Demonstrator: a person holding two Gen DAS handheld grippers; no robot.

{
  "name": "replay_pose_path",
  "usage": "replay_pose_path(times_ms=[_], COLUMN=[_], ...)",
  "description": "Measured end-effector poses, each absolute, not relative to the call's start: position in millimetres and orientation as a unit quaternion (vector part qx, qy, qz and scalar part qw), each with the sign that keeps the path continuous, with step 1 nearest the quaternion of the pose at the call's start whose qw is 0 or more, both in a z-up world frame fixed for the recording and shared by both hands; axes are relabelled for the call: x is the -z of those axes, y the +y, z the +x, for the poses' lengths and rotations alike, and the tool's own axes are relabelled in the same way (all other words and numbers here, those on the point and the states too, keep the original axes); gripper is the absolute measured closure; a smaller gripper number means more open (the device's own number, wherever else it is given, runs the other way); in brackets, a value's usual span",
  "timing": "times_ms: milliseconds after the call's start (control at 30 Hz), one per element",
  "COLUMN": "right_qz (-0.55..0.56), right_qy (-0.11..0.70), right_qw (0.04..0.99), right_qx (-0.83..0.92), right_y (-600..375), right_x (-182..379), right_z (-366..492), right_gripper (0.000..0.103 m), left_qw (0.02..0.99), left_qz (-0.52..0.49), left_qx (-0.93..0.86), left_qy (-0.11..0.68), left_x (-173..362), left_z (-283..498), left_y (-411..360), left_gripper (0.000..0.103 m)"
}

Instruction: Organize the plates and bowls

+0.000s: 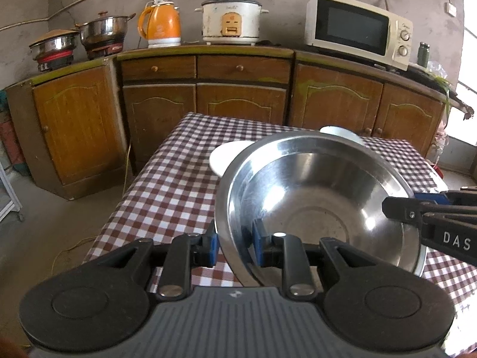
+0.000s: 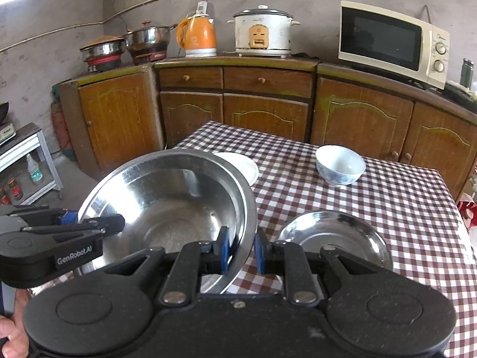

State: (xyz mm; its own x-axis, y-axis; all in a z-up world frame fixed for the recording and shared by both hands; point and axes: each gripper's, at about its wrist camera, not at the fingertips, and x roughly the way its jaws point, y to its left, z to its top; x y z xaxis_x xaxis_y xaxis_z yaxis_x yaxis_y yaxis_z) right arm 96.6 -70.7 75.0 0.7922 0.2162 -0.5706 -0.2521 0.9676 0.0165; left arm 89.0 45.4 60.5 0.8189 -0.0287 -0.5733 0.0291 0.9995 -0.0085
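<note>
From the left wrist — the left gripper (image 1: 234, 246) has its fingers (image 1: 258, 246) pinching the near rim of the big steel bowl (image 1: 313, 197), one pad inside, one outside. The bowl hangs tilted above the checked worktop (image 1: 167, 179), and the right gripper (image 1: 396, 208) bites its rim on the far right side. Behind the bowl a white plate (image 1: 226, 156) peeks out, flat on the cloth.

Over to the right wrist — same story: the right gripper's fingers (image 2: 223, 247) are clamped on the bowl's rim, the bowl carried between both hands. Just beside it sits a shallow steel dish (image 2: 334, 232), and farther back a blue-and-white bowl (image 2: 340, 165) stands alone, well apart.

By my reckoning, it's early going: nothing is stacked yet. The big bowl needs a home, and the plate, dish and small bowl all wait scattered.
</note>
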Motion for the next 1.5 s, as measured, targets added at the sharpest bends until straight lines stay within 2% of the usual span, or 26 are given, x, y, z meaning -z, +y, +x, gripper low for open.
replay_pose_path(times_ms=[667,1500], right_qz=[-0.045,-0.048], right_qy=[0.317,0.366], right_qw=[0.937,0.918], right_qx=[-0.142,-0.147], right_y=[-38,-9], right_x=[-52,10], right_z=[110,130], right_gripper=[0.080,0.080], left_qw=[0.948,0.931], left_qz=[-0.005,0.001], left_qx=[-0.001,-0.008], left_qy=[0.320,0.364], left_x=[-41,12], left_z=[94,110], left_y=[72,98], left_gripper=[0.078,0.077])
